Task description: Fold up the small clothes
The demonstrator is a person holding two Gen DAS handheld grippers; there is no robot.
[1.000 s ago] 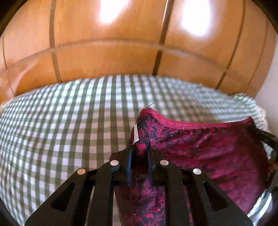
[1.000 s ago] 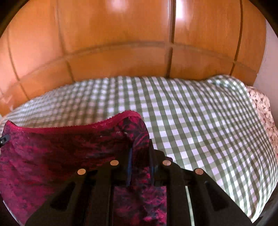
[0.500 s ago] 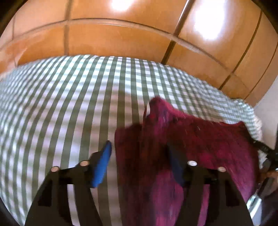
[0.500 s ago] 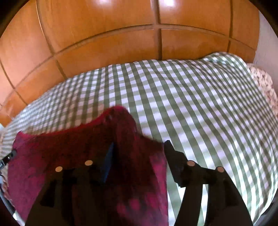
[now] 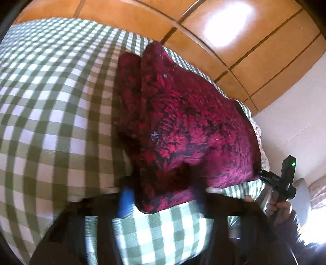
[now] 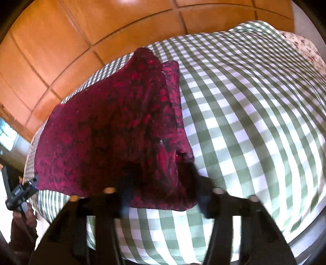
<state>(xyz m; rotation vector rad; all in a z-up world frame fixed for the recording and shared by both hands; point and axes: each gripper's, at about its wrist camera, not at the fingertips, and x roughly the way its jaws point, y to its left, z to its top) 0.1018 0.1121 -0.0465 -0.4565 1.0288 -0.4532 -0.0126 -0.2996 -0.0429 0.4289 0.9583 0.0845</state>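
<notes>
The red garment (image 5: 183, 126), clamped at both upper corners a second ago, has been let go and now lies doubled on the checked bedspread (image 5: 46, 97). Both the left gripper (image 5: 163, 200) and right gripper (image 6: 163, 196) are seen parted and drawn back; one fold is judged laid.

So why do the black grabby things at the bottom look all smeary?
Left wrist view: the left hand-held gripper is motion-blurred, while the red garment looks sharper. Right wrist view: the right hand-held gripper smears too, and glare whitens the wooden panelling.
</notes>
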